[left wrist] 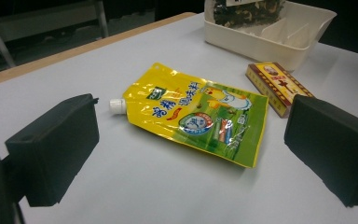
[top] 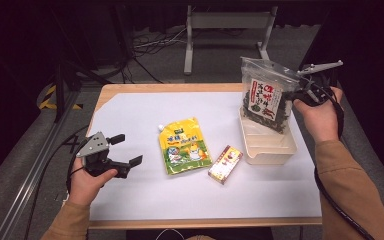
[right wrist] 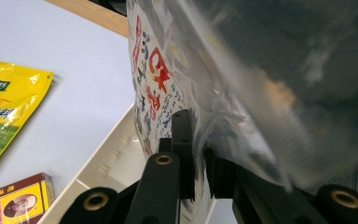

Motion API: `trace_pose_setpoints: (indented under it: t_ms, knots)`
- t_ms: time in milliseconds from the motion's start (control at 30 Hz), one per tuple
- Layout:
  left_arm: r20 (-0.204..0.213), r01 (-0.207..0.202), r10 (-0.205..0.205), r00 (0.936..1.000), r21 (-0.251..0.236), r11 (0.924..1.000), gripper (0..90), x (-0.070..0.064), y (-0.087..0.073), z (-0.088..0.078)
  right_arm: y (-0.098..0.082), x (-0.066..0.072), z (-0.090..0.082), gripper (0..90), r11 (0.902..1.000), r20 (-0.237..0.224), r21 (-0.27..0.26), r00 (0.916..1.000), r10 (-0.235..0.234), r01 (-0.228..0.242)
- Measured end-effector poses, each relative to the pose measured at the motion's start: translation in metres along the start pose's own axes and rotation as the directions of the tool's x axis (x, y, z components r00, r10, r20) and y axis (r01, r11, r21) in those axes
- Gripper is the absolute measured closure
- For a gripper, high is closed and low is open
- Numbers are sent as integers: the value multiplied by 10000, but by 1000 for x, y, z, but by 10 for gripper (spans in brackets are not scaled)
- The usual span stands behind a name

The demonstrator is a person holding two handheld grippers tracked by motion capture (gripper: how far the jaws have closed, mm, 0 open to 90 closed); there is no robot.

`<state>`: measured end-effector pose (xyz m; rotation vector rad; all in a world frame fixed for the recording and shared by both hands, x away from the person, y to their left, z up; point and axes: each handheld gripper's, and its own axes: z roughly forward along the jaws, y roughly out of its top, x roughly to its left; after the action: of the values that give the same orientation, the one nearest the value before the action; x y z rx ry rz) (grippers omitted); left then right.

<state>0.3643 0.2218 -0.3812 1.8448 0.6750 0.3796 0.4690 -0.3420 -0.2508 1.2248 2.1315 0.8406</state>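
Note:
My right gripper [top: 296,93] is shut on the edge of a clear bag of dark dried food with a red-lettered label [top: 264,96], holding it upright with its lower end in the cream tray [top: 270,150]. In the right gripper view the jaws pinch the bag's [right wrist: 168,88] plastic edge at the gripper [right wrist: 199,154]. My left gripper [top: 125,150] rests open at the table's left, jaws wide apart with nothing between them. A yellow-green spouted pouch [top: 182,146] lies flat ahead of it; in the left gripper view the pouch [left wrist: 191,114] lies beyond the gripper [left wrist: 191,154].
A small red and yellow box [top: 225,163] lies between the pouch and the tray, also the box [left wrist: 277,86] in the left gripper view. A white sheet [top: 140,195] covers the wooden table. Cables and a metal frame stand beyond the far edge.

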Motion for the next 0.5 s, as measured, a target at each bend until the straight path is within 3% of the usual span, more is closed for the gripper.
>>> trace_pose_setpoints:
  t_ms: [233,500]
  knots:
    - [68,-162,161,9998,109,9998,33,-2,1,4,-3,1,-1,831,9998,-53,-158,9999,133,-134]
    - [112,-161,160,9998,99,9998,33,-2,2,7,-9,-5,0,832,9971,-159,-385,9978,644,-650]
